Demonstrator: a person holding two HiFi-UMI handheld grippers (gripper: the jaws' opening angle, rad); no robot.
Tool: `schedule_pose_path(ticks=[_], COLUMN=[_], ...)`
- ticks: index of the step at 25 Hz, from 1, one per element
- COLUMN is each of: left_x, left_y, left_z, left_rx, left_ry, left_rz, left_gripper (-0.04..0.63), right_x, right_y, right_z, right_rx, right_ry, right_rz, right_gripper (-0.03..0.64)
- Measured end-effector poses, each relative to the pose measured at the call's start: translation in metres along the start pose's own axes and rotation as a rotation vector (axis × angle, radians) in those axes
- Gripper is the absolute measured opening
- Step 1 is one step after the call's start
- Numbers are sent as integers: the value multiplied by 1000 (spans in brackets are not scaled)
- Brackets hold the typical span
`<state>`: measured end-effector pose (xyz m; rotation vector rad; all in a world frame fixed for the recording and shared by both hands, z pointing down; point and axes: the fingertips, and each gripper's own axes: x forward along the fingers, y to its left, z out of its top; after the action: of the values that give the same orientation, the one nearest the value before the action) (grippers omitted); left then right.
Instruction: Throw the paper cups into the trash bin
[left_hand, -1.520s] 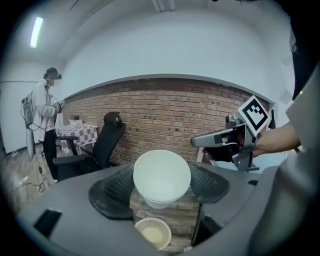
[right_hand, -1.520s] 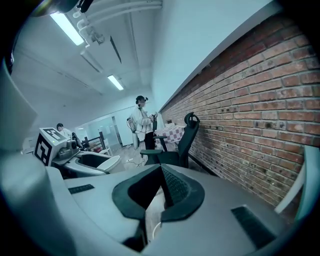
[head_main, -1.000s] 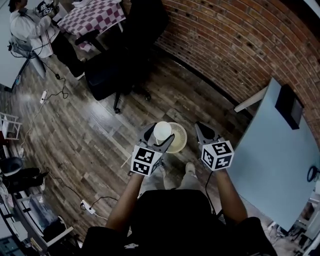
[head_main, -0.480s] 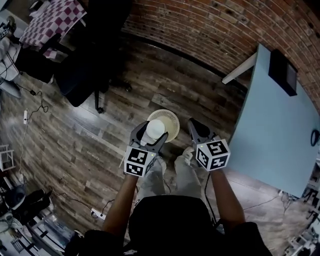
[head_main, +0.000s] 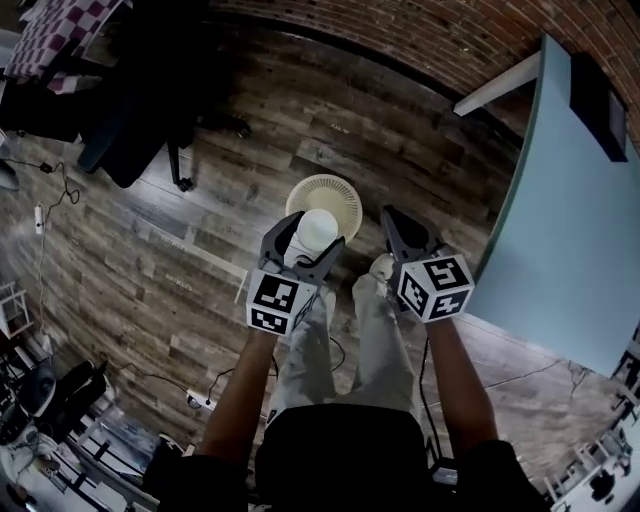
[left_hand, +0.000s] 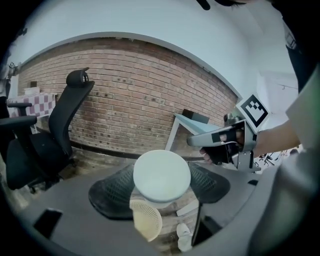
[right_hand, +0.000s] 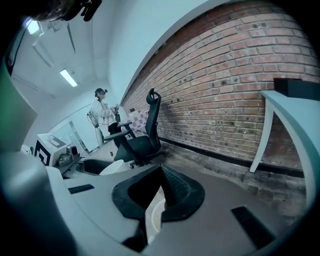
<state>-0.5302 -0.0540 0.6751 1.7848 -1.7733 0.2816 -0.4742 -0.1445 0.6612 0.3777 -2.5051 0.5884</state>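
Note:
A white paper cup (head_main: 320, 226) is clamped on both sides by my left gripper (head_main: 315, 234), which is shut on it above the floor. In the left gripper view the cup's round end (left_hand: 161, 176) fills the space between the dark pads (left_hand: 112, 196). Just beyond and below it, a cream mesh trash bin (head_main: 324, 193) stands on the floor, and the left gripper view shows it under the cup (left_hand: 147, 220). To the right, at the same height, my right gripper (head_main: 390, 215) is shut and empty, its pad tips meeting (right_hand: 163, 170) above the bin (right_hand: 154, 216).
A light blue table (head_main: 570, 230) with a black box (head_main: 598, 90) stands at the right against the brick wall (head_main: 440, 40). Black office chairs (head_main: 130, 110) are at the upper left. Cables and a power strip (head_main: 195, 400) lie on the wood floor. A person (right_hand: 102, 117) stands far off.
The head view has swung down and towards the table, and the chairs have slid to the upper left. Both grippers keep their pose, with the cup still held near the bin.

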Motion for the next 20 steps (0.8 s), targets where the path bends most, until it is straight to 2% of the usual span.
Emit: schedule_pose_path(ticks=[9,16,20], left_x=[62,106,130], left_y=[15,32,45], left_z=[-81,-141,-176], left_rx=[9,-26,1], left_ry=[95,151,192], left_rz=[-64,-56,-63], left_gripper=[350,350,350], right_x=[63,98,119], right_y=[-28,-47,-60], right_z=[-54,-115,-150], right_rx=[35,74,70], right_ry=[24,67,94], right_rz=[-21,-27,-46], right_gripper=[5,5,5])
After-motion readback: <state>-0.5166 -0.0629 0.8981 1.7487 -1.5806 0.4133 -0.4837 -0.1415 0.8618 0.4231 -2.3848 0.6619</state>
